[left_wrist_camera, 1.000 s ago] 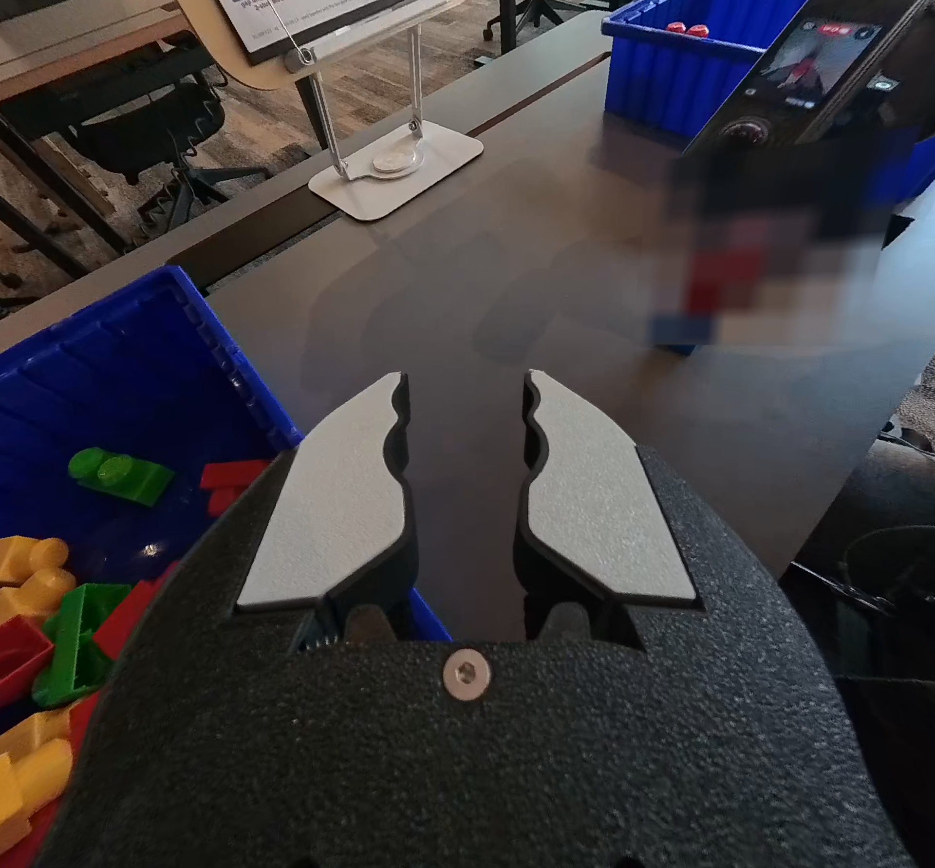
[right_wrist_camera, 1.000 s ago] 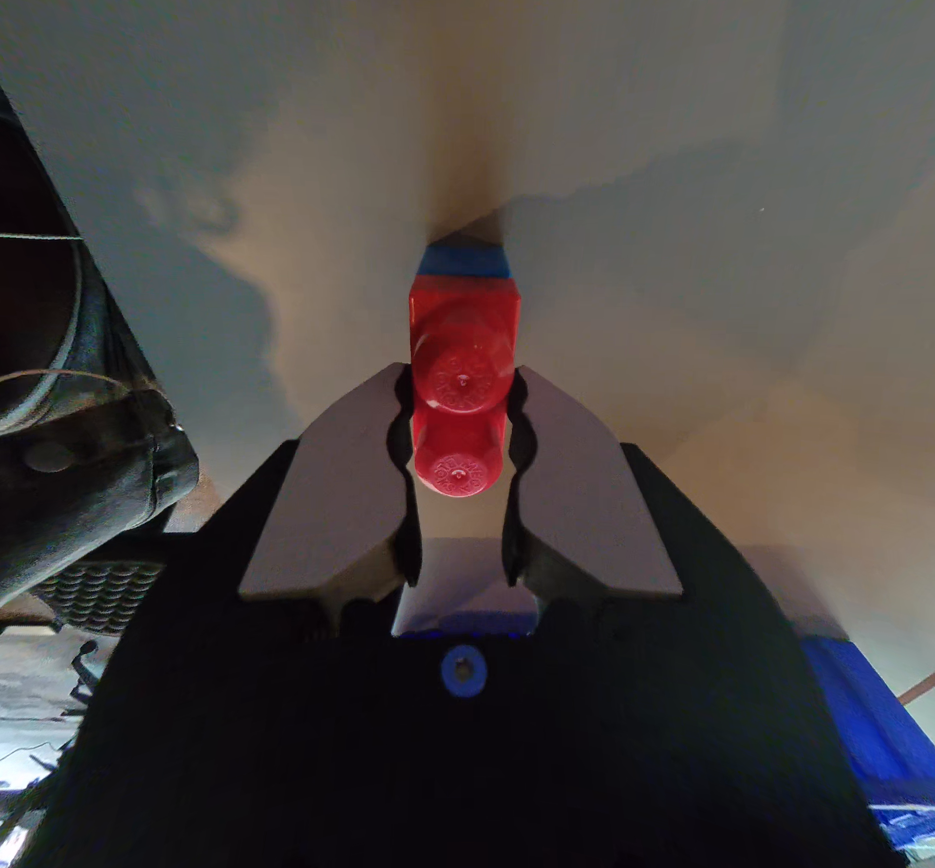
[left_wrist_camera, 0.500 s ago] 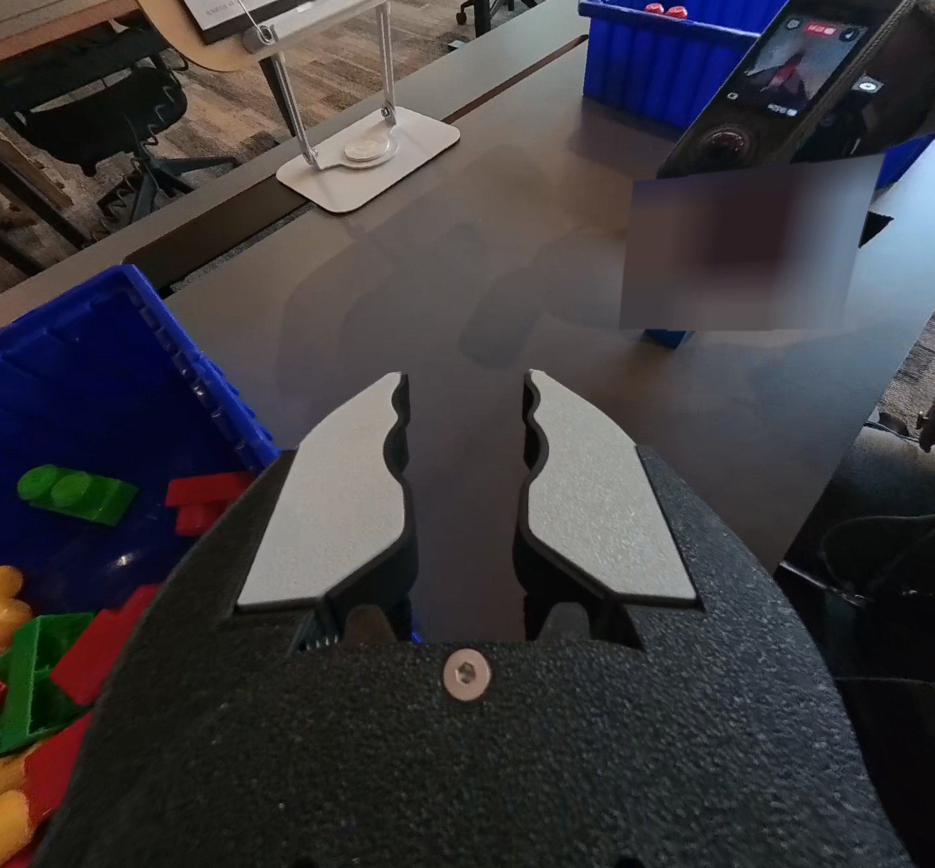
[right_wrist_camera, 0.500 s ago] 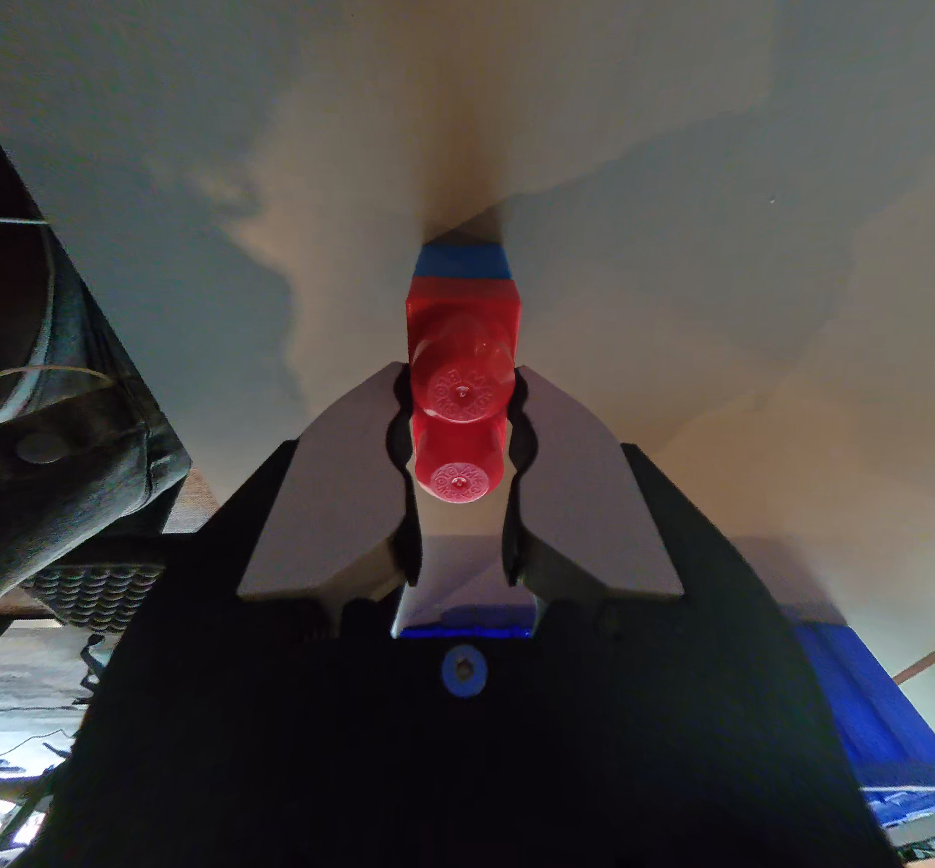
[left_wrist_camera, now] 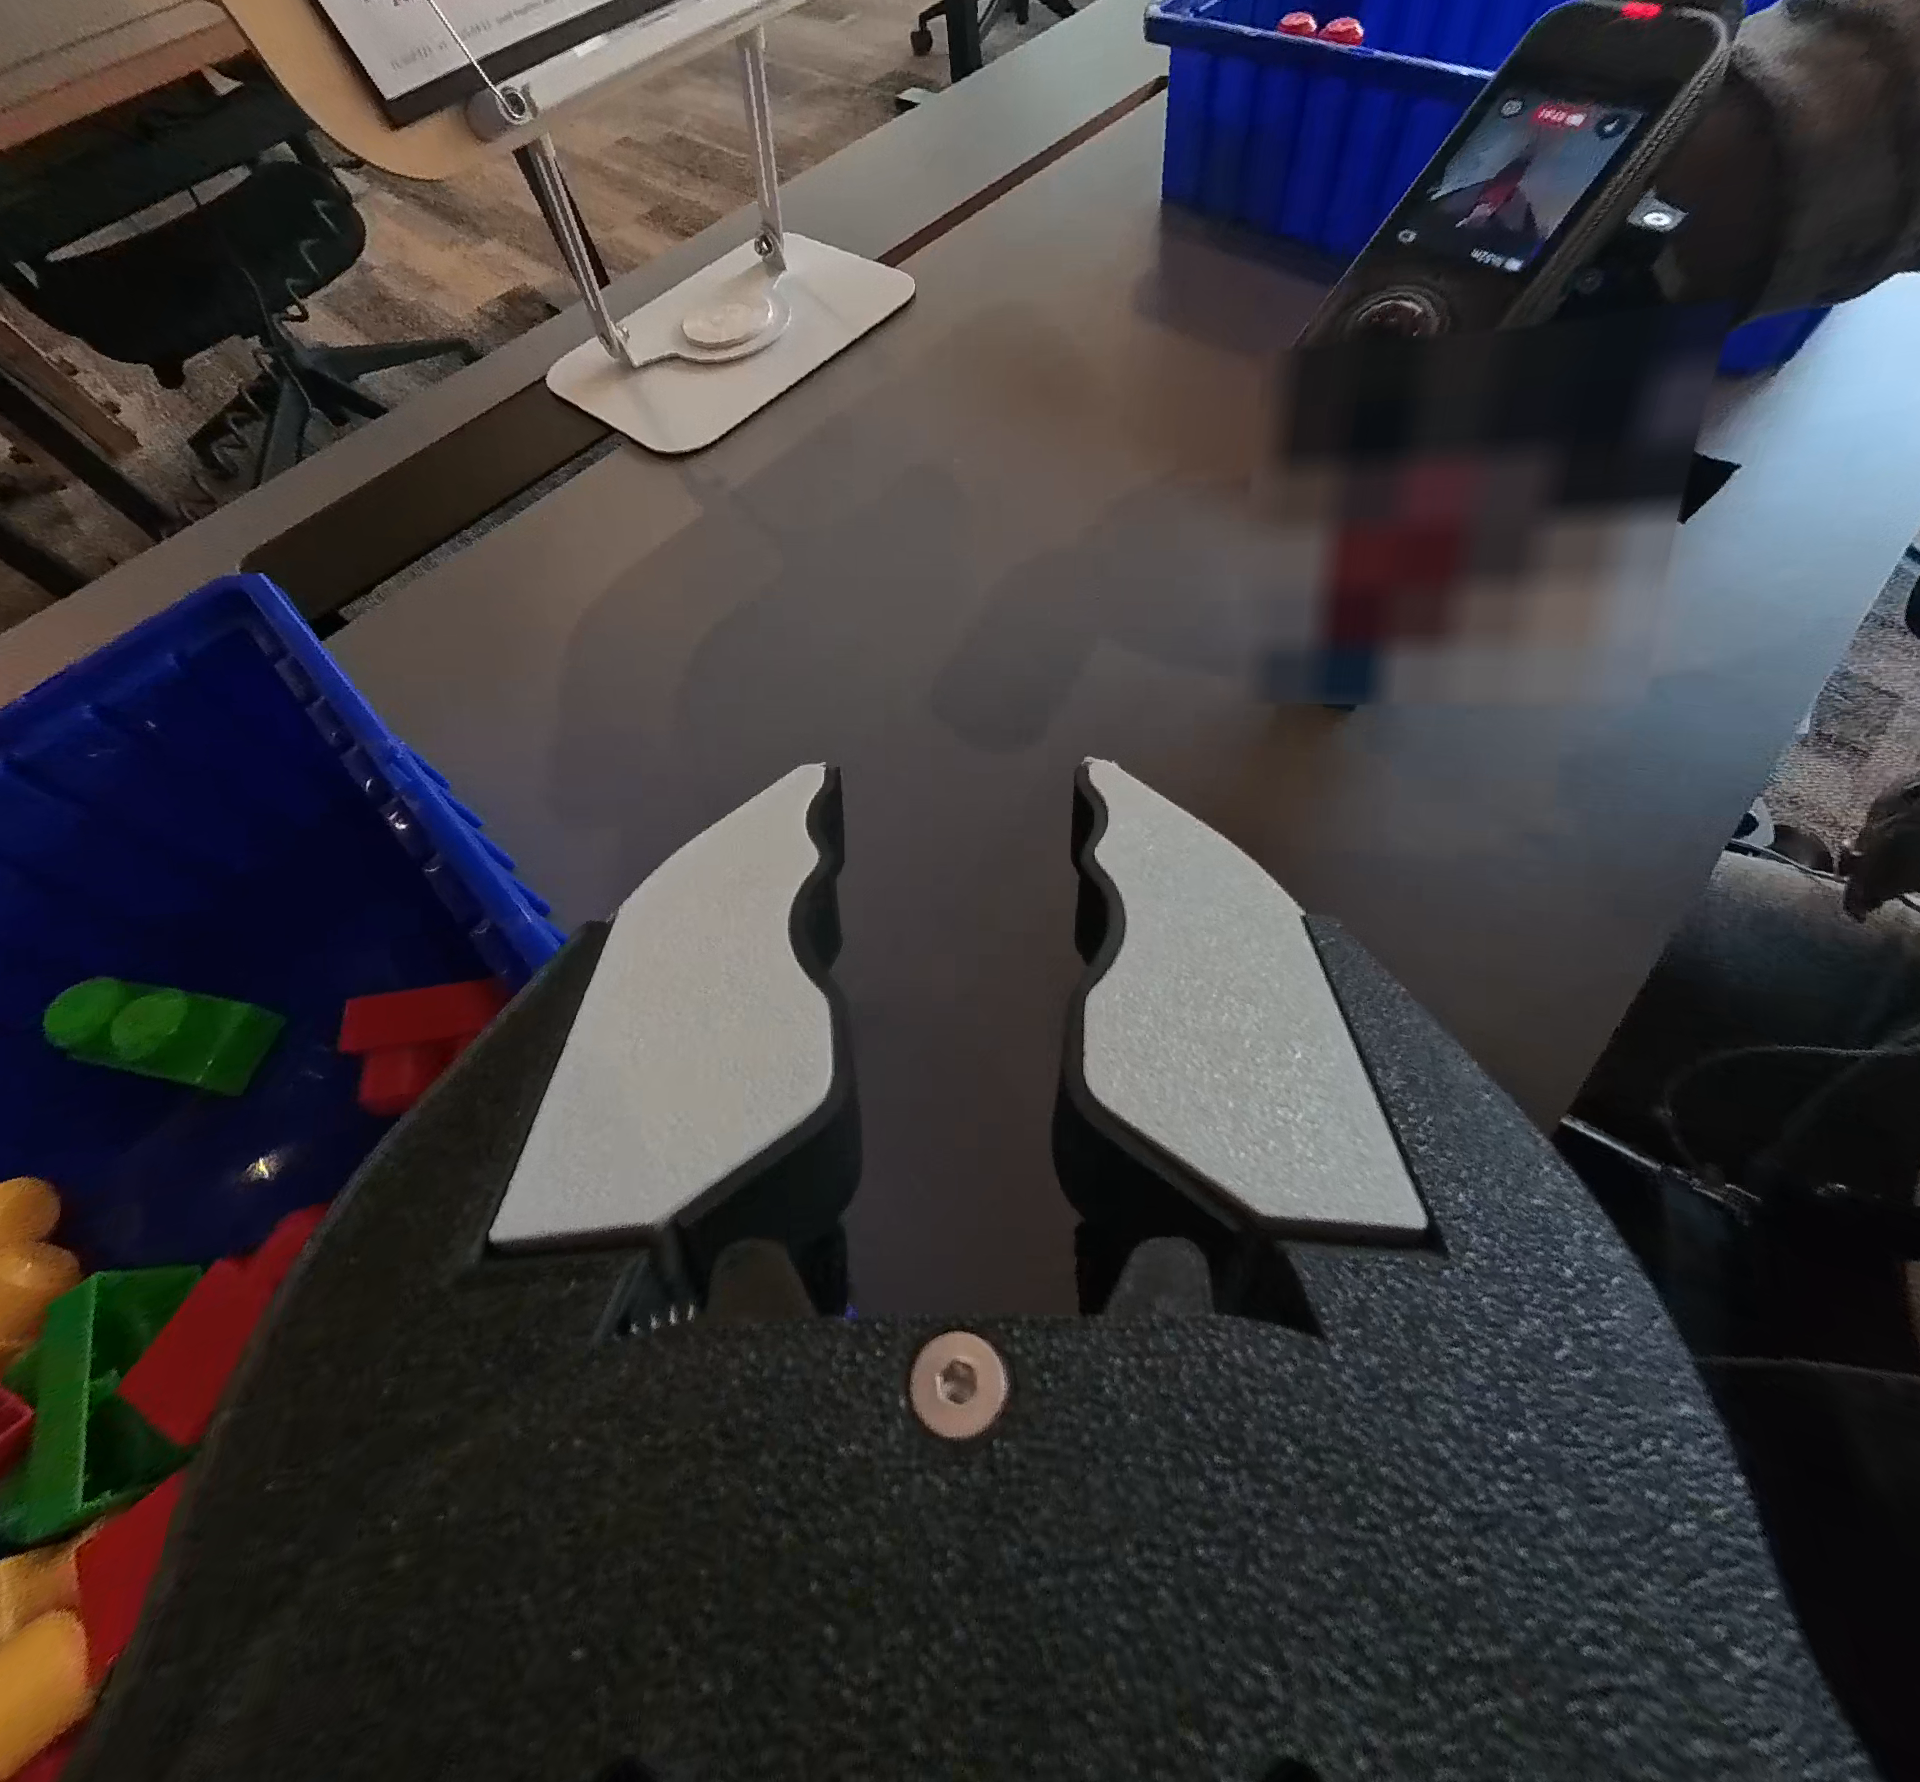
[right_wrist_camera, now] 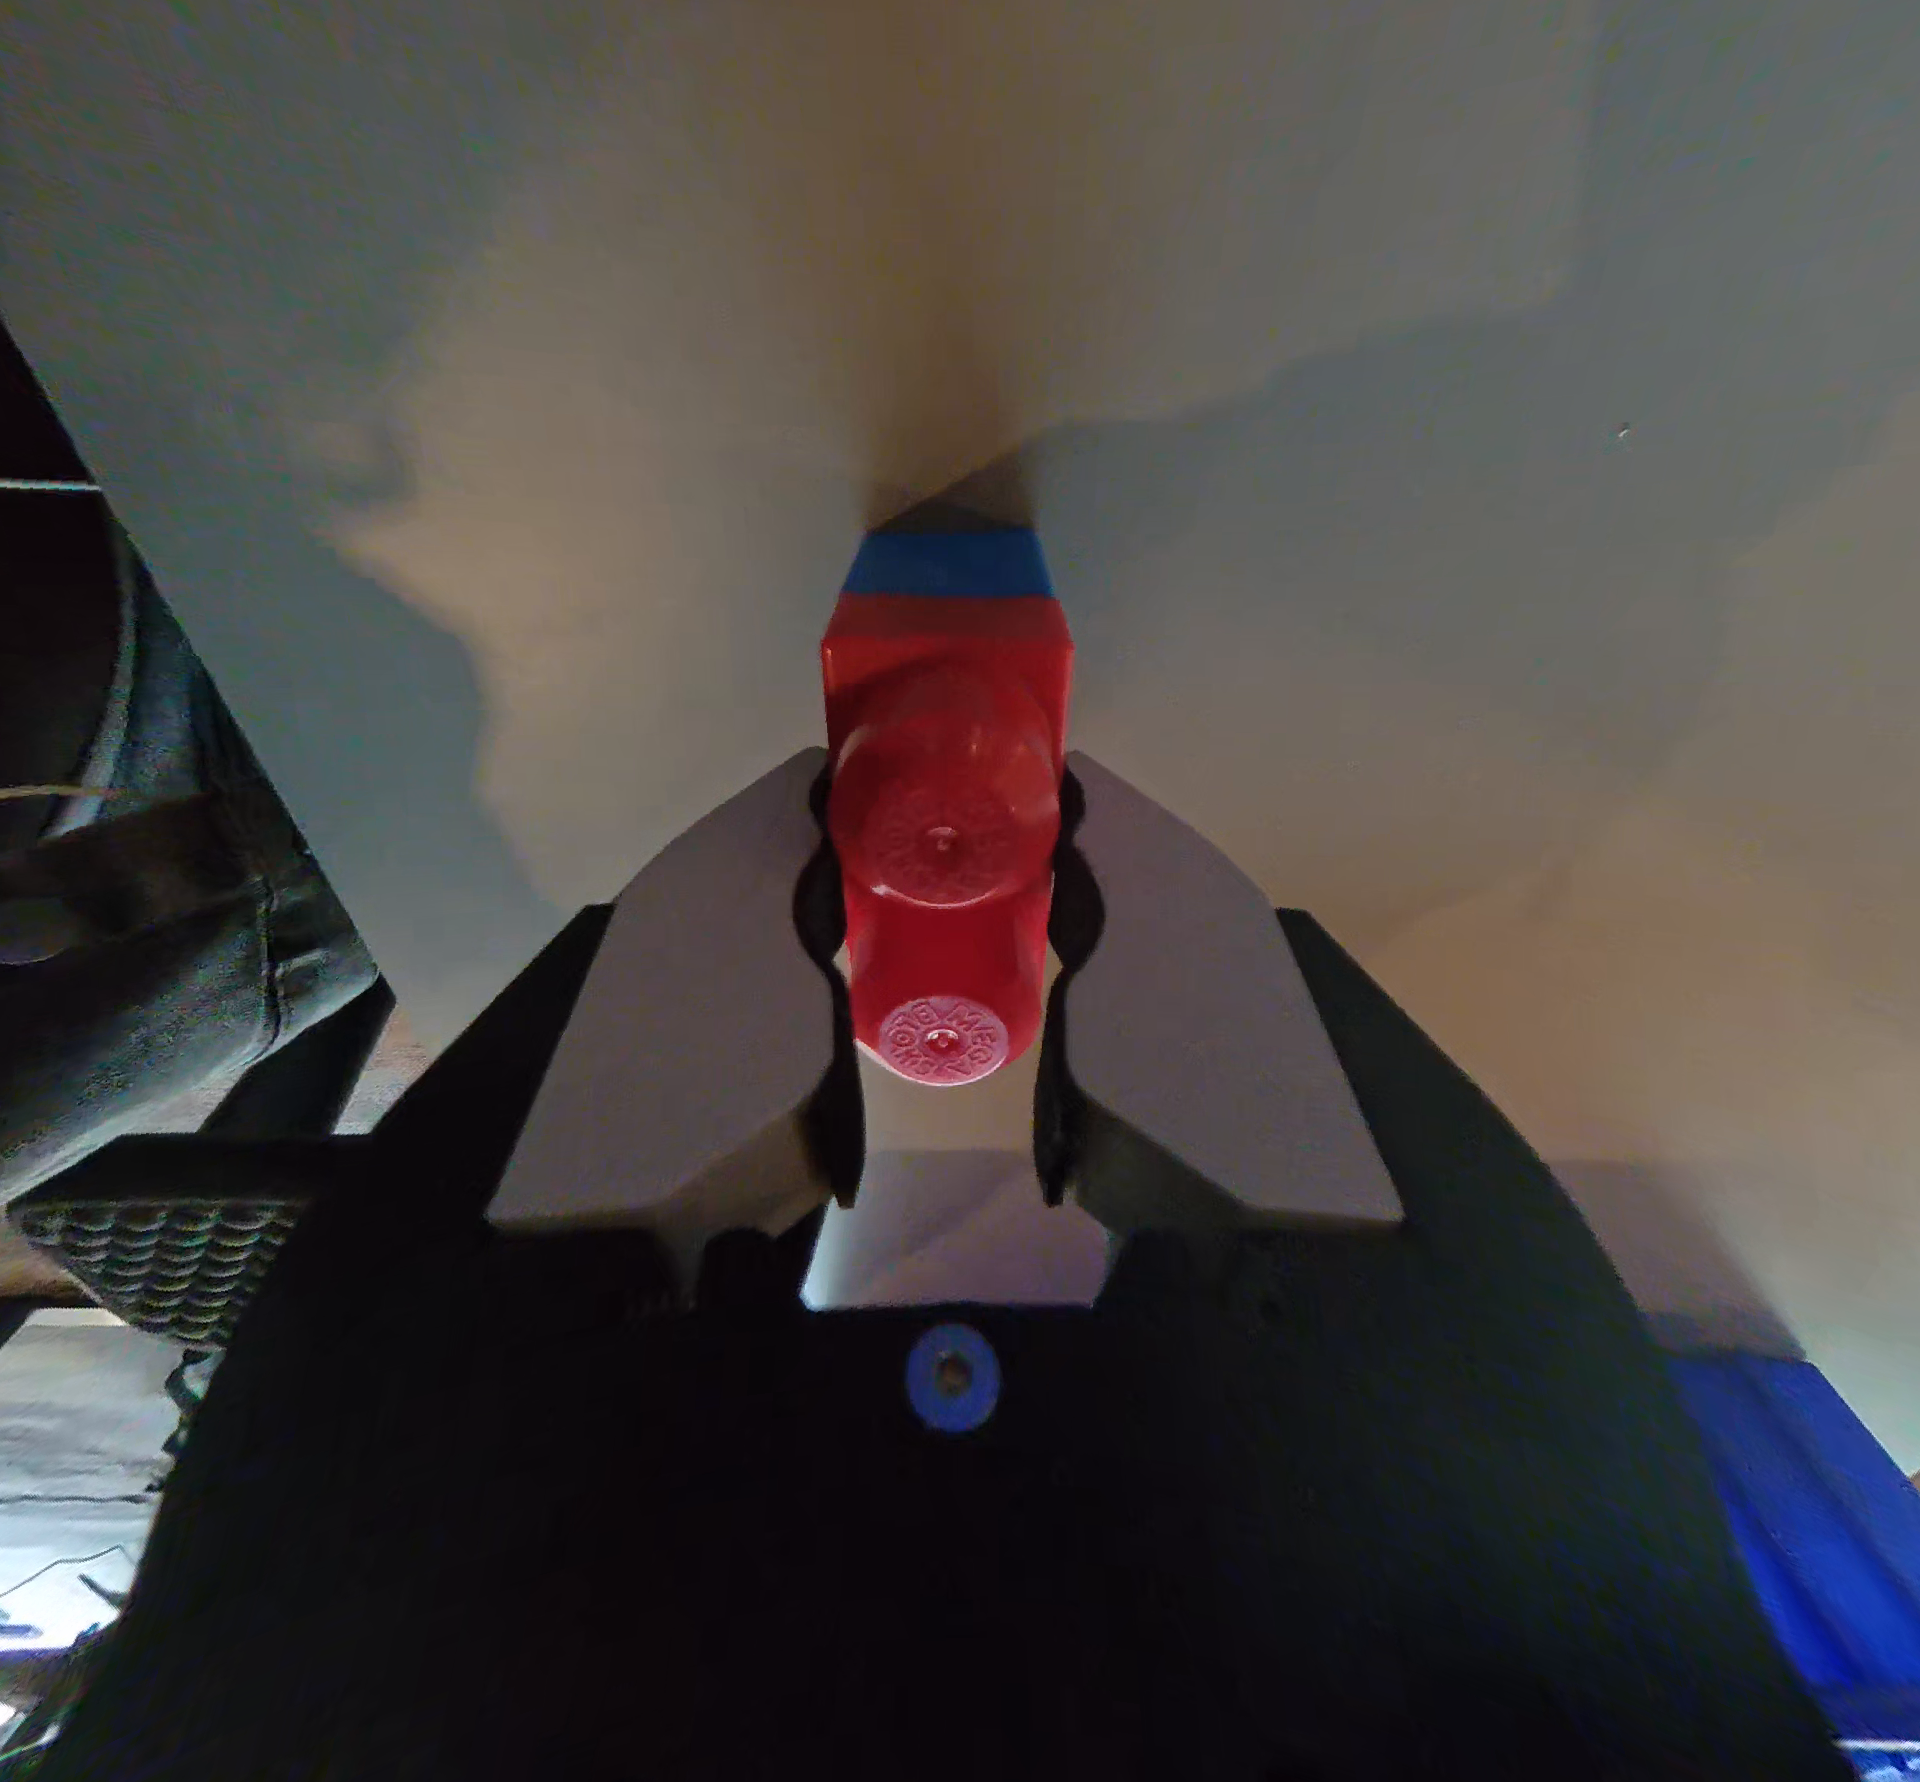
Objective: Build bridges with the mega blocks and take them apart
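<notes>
The right gripper (right_wrist_camera: 943,885) has its jaws pinching a red block (right_wrist_camera: 940,745) by the studs, pressed down onto a blue block (right_wrist_camera: 943,563) that sits on the dark surface (left_wrist_camera: 935,527). The left gripper (left_wrist_camera: 951,833) hovers over bare surface with jaws spread and nothing between them. Just beside it on its left is a blue bin (left_wrist_camera: 343,724) of loose green, red and yellow blocks. Across the surface stands a sheet holder (left_wrist_camera: 727,330) on a white base, and a second blue bin (left_wrist_camera: 1299,132) sits at the far corner. Nothing lies between the two grippers.
</notes>
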The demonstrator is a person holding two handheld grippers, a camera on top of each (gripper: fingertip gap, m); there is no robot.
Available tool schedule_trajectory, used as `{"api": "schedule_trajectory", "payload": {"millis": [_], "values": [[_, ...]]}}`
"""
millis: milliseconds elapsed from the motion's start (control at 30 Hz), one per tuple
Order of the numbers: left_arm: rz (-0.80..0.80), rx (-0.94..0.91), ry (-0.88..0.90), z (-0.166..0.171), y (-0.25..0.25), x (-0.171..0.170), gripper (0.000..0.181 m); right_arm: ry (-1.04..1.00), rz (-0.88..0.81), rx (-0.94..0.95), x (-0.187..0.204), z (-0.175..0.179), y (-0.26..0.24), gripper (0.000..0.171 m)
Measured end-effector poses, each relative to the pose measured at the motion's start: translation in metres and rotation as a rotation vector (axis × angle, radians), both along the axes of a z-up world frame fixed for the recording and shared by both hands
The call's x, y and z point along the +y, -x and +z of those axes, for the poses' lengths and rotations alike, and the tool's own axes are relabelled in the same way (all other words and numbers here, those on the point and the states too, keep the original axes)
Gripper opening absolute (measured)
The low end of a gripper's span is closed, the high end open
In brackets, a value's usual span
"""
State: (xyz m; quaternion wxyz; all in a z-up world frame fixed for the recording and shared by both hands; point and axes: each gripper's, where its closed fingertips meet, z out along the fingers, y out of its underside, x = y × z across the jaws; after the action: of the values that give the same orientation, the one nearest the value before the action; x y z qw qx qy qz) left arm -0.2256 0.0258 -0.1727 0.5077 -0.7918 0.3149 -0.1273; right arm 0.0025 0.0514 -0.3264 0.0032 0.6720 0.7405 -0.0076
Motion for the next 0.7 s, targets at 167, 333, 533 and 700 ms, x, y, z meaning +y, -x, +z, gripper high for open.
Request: {"api": "schedule_trajectory", "payload": {"millis": [167,333,533,700], "values": [[-0.008,0.016,-0.010,0.004,-0.003,-0.005,0.042,0.050,-0.007,0.030,-0.009,0.008,0.002,0.036],[-0.011,0.025,-0.017,0.006,-0.005,-0.007,0.042,0.010,-0.052,0.051,0.002,0.034,-0.010,0.037],[-0.009,0.021,-0.015,0.005,-0.004,-0.007,0.042,-0.017,-0.256,0.053,0.044,0.080,-0.065,0.036],[-0.007,0.014,-0.021,0.007,-0.002,-0.007,0.042,-0.089,-0.596,0.032,0.117,0.121,-0.156,0.036]]}}
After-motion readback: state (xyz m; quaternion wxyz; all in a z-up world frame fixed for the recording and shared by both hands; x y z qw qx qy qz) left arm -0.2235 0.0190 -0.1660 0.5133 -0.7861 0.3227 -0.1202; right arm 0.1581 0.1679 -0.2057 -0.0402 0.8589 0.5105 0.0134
